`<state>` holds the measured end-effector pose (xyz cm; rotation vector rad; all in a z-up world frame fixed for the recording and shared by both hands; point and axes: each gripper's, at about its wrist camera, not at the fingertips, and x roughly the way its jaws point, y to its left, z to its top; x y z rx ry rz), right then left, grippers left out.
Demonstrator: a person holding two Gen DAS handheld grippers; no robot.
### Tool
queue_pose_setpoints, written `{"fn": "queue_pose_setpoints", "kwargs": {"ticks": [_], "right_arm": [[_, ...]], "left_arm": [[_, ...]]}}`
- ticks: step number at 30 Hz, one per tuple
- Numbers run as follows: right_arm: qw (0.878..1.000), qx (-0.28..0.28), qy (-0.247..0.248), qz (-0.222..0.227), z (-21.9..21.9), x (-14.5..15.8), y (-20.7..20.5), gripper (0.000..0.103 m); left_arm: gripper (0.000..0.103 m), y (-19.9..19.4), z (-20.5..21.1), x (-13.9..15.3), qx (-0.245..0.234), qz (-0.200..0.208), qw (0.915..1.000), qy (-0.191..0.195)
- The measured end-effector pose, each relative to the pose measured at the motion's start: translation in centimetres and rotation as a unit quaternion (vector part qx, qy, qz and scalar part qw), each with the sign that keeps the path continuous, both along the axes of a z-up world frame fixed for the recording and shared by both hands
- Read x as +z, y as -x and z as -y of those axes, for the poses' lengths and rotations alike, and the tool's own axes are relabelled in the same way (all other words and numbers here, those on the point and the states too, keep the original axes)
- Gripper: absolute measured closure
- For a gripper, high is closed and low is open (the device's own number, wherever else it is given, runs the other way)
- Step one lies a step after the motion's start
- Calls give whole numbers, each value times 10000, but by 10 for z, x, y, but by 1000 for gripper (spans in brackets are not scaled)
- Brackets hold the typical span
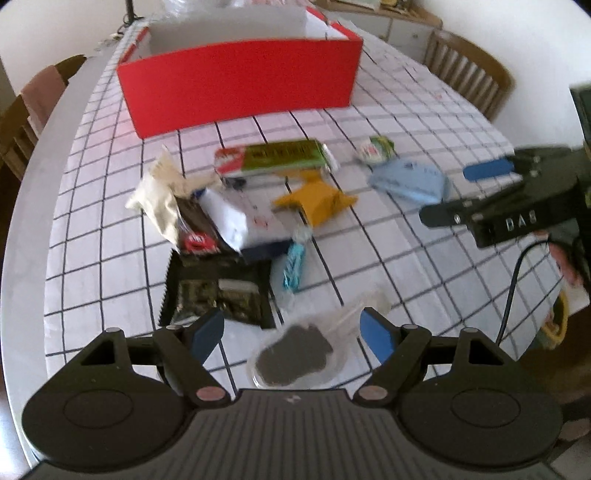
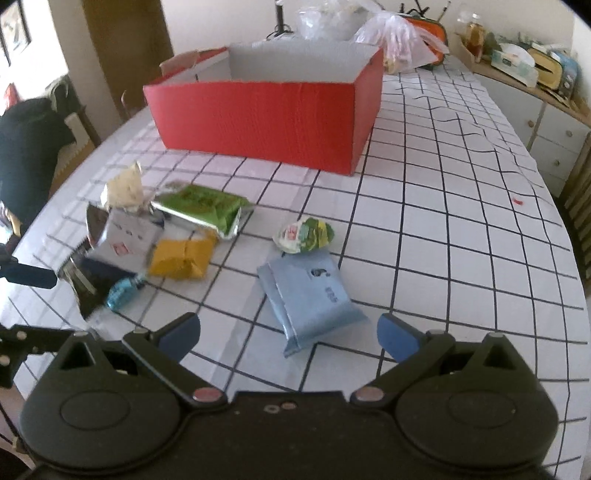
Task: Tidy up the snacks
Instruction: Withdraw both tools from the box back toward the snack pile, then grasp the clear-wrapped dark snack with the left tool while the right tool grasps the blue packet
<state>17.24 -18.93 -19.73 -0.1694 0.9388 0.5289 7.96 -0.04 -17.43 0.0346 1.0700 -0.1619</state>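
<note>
The snacks lie scattered on the checked cloth [image 2: 443,206] in front of the red box [image 2: 266,118], which stands open at the far side with white inner walls. Nearest my right claw [image 2: 288,336] is a pale blue pack [image 2: 314,295], flat and slanted, just ahead of my spread fingers and not touched. Beyond it sits a small green-and-white pouch [image 2: 304,234]; to the left, a yellow packet [image 2: 181,256], a long green pack [image 2: 203,206] with foil ends, a white carton [image 2: 125,236] and a beige bag [image 2: 125,186] crowd together, some overlapping. My left claw [image 1: 291,334] is also spread wide, empty, above a clear pouch [image 1: 299,354] with a dark piece inside; a black packet [image 1: 218,291] and a turquoise candy [image 1: 295,264] lie just beyond. Plastic bags [image 2: 391,33] sit behind the box, and wooden chairs [image 1: 469,74] ring the table.
</note>
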Motion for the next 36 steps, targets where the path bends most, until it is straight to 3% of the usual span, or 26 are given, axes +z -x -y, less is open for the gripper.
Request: {"fn": "queue_pose_setpoints", "kwargs": {"ticks": [8,18,24,26,28,29,36], "right_arm": [[10000,13,60,34,0,-10,-10,1],[10000,-5,70,54,-4,-15,-20,5],[9999,-22,106,68,-7,-17,-22,9],[9999,-20,144,55,-9,-19,-23,15],[9998,-20,170,29,-10,-21,-23,20],[9998,-16,175,8,-10,-22,-23,23],[10000,-77,47,24,-8,-17,-22,56]], "left_arm": [[22,7,5,-21,-90,-214,9997,-75],[22,9,2,-27,407,-142,9991,-33],[27,13,10,-28,600,-43,9979,-258],[37,14,10,-27,647,-13,9975,-276],[38,14,9,-26,694,-12,9972,-271],[45,15,9,-25,697,12,9972,-268],[46,15,7,-24,753,-14,9970,-194]]}}
